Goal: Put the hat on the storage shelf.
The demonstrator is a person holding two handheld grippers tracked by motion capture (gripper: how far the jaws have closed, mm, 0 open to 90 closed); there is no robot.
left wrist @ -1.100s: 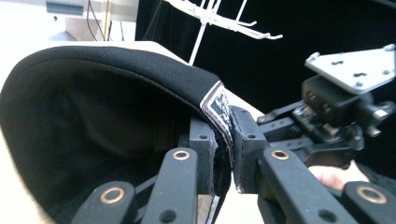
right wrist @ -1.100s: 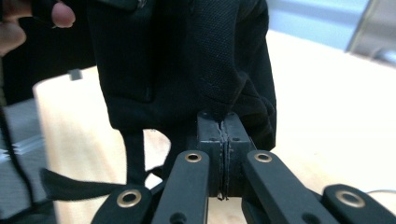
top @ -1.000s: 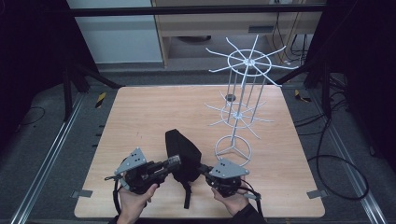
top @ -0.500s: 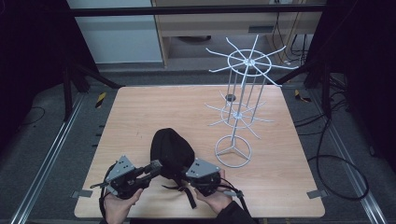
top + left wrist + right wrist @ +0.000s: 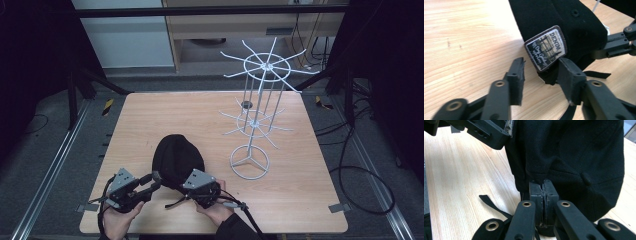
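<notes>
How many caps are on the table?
1: a black cap lies on the near part of the table, beside the white wire rack. None hangs on the rack.

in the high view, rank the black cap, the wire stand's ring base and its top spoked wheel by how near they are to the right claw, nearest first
1. Black fabric cap: right at the right claw, whose jaws pinch its rear edge.
2. White wire stand's ring base: on the wooden table, to the claw's right and a little beyond.
3. White spoked top wheel: high on the stand, far side of the table.
</notes>
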